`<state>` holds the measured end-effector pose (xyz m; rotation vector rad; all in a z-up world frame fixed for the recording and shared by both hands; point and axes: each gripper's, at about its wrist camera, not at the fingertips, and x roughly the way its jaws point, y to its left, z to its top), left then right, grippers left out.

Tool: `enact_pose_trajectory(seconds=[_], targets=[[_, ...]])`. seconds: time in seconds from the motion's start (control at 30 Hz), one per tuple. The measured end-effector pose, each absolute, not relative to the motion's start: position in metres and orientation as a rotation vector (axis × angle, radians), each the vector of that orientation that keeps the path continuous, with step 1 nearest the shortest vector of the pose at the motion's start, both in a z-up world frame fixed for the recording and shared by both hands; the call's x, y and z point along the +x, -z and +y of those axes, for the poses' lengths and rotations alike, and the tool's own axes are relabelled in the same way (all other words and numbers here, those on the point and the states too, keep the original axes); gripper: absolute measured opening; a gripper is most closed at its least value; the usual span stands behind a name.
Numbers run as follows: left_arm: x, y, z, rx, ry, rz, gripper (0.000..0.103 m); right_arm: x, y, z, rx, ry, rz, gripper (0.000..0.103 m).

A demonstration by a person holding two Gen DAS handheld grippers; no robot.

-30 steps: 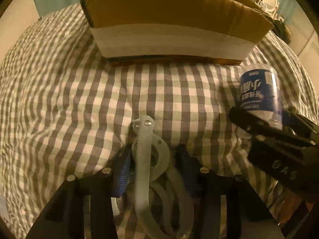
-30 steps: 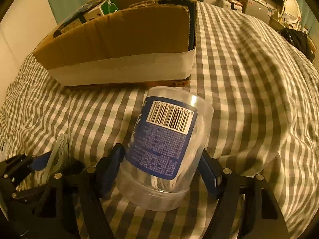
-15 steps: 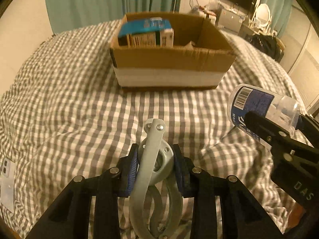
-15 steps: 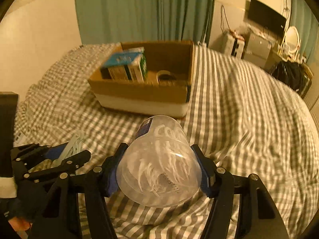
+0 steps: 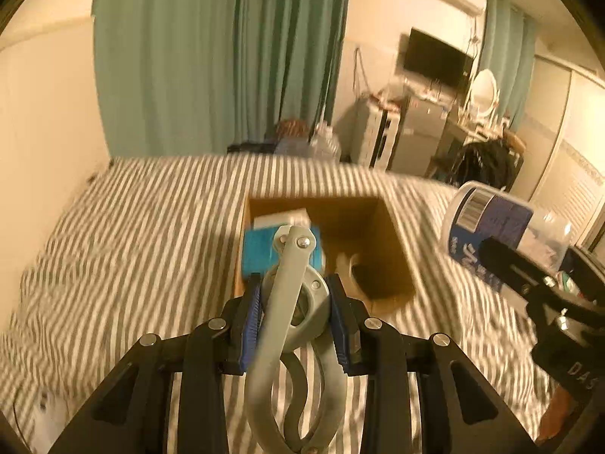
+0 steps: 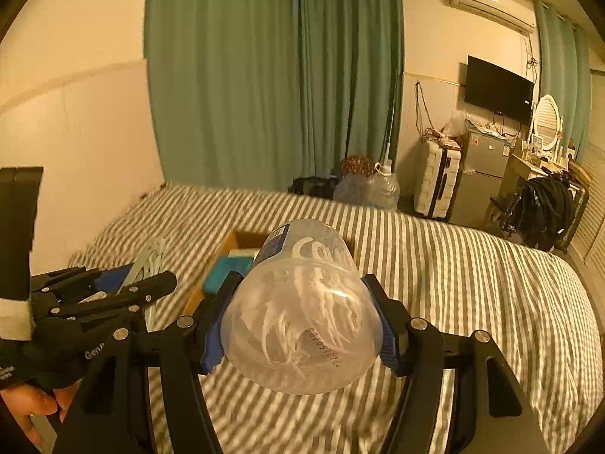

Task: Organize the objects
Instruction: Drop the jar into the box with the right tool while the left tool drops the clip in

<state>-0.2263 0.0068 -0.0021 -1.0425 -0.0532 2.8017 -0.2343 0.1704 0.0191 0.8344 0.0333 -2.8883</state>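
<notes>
Clamped between the blue pads of the left gripper (image 5: 295, 316): a grey metal hinged tool with looped handles (image 5: 291, 325), pinched across its round pivot in the lower middle of the left wrist frame, handles trailing down past the fingers. Probably stiff, hard and moderately heavy for its size; likely to swing about the pivot, so a hold on the flat hub looks sound. No writing legible on it.

Clamped between the pads of the right gripper (image 6: 298, 319): a clear plastic cylindrical tub with a dark blue label (image 6: 298, 314), lying on its side in the lower middle of the right wrist frame, transparent base toward the lens, white slender pieces inside. Probably light, thin-walled and slick, apt to flex or slip under a hard squeeze; a grip across the mid-body seems right. Printed digits on the base, too distorted to read with confidence; a barcode on the label in the left wrist view, right of centre.

Beyond, mid-frame in both views: an open brown cardboard box (image 5: 382, 249) on the grey-and-white checked bedcover (image 6: 472, 265), holding a turquoise-and-white carton (image 5: 261, 246). Both held items above the bedcover, short of the box.
</notes>
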Motion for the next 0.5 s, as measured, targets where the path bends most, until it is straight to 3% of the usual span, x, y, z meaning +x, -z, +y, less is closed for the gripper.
enact_pose_trajectory(seconds=[0.17,0.5], targets=[[-0.294,-0.002,0.013,-1.007,-2.767,-0.067,0.033,-0.3,-0.002,0.18,0.892,2.901,0.014,0.063],[-0.395,0.053,0.035,-1.118,-2.579,-0.125,0.033,-0.38,0.065,0.202,1.026,2.85,-0.14,0.063]])
